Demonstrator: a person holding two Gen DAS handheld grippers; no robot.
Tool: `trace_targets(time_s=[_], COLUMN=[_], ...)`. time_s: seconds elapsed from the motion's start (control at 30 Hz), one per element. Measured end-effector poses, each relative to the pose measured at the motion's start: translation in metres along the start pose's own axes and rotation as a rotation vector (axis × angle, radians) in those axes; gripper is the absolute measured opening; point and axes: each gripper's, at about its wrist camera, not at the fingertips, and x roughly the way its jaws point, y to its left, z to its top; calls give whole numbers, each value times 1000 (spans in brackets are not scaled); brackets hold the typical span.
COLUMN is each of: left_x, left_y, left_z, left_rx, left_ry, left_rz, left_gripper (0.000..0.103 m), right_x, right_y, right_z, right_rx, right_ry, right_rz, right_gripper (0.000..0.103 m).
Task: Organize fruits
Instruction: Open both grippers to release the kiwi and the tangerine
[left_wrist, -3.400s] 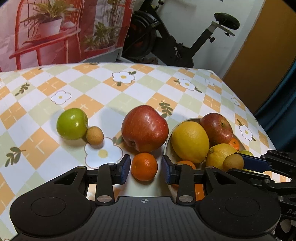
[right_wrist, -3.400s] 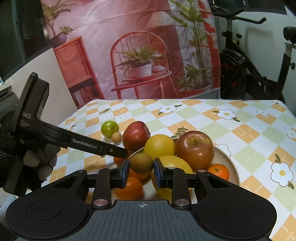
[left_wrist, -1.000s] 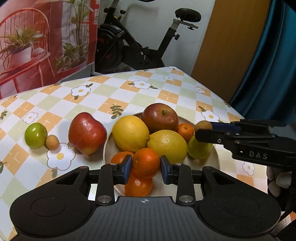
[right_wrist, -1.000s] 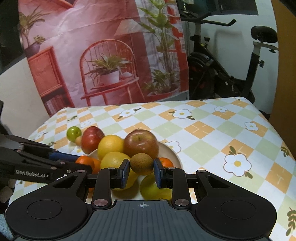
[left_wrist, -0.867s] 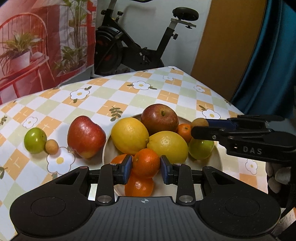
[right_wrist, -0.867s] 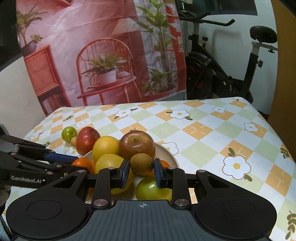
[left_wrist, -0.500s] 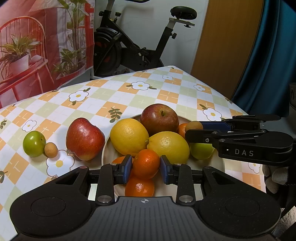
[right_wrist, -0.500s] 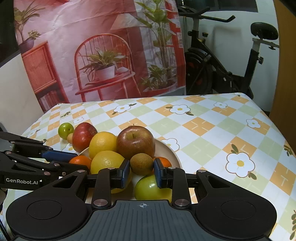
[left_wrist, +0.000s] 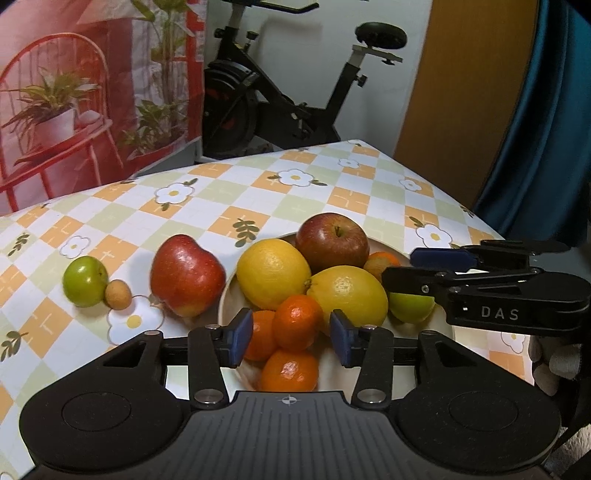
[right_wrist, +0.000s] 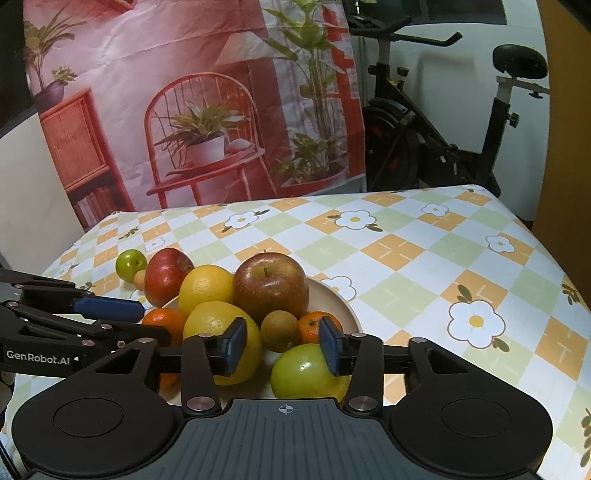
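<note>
Checked in orange, green and white with daisies, the cloth-covered worktop (right_wrist: 424, 251) carried a round cream plate (right_wrist: 345, 301) heaped with fruit. Outside it, to its left, lay a glossy red apple (left_wrist: 186, 275), a small green apple (left_wrist: 85, 280) and a tiny tan fruit (left_wrist: 118, 294). My left gripper (left_wrist: 291, 334) was opening, its blue pads clear of the small orange mandarin (left_wrist: 297, 321) between them on the pile. My right gripper (right_wrist: 282, 345) was opening too, the brown fuzzy kiwi (right_wrist: 279, 330) resting free on the plate.
</note>
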Motion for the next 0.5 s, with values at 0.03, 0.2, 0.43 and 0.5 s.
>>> trace_targets(time_s=[0.03, 0.2, 0.43, 0.5], left_x=[-2, -14, -32, -36], left_y=[1, 5, 22, 28], left_z=[-1, -6, -19, -21], left_rx=[-5, -46, -97, -112], left_ry=[-5, -32, -34, -33], left_rz=[4, 25, 100, 110], left_gripper=[48, 52, 57, 57], right_x=[-1, -6, -11, -11], right_y=[0, 3, 7, 8], right_z=[0, -2, -2, -1], right_rx=[2, 9, 20, 20], right_ry=[-2, -14, -26, -27], right_rz=[0, -2, 9, 12], right_gripper=[44, 52, 58, 58])
